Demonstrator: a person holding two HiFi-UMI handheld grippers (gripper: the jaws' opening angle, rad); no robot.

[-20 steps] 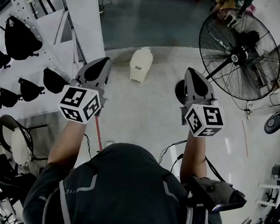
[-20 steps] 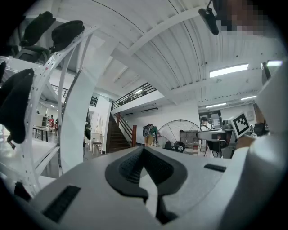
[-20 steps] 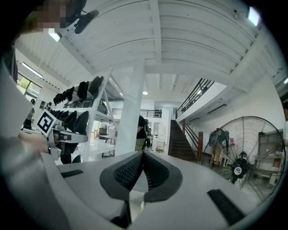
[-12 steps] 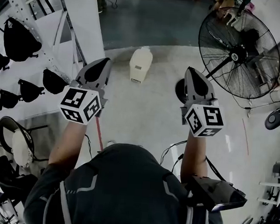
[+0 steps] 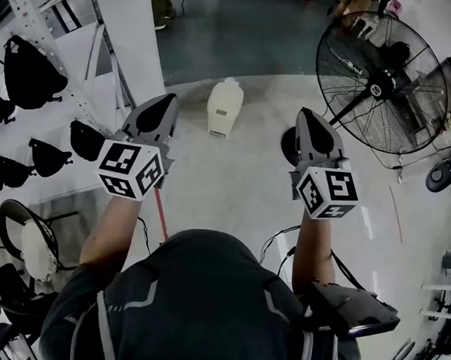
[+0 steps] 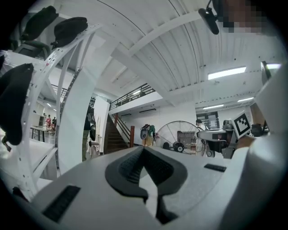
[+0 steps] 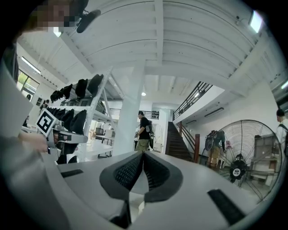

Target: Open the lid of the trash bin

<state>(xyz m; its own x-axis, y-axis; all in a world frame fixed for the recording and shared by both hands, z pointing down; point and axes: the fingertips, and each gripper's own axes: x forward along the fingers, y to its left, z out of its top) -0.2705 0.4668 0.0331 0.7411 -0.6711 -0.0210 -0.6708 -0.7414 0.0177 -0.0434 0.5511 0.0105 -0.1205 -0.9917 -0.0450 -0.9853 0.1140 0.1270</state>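
A small cream trash bin (image 5: 224,106) with its lid down stands on the pale floor ahead, between and beyond my two grippers in the head view. My left gripper (image 5: 167,102) is held level to the left of it, jaws shut and empty. My right gripper (image 5: 307,118) is level to the right of the bin, also shut with nothing in it. Both are well short of the bin. In the left gripper view the left gripper (image 6: 143,150) shows its pads meeting; in the right gripper view the right gripper (image 7: 143,156) shows the same. The bin is in neither gripper view.
A large black floor fan (image 5: 375,82) stands at the right, also seen as a fan (image 7: 245,155) in the right gripper view. A white rack (image 5: 45,55) with black bags is at the left, beside a white pillar (image 5: 132,23). Cables (image 5: 275,240) trail on the floor. People (image 7: 143,130) stand far off near a staircase (image 6: 114,134).
The view has shifted slightly; the bin and the fan sit a little higher and further left in the head view. Both grippers keep their places and stay shut.
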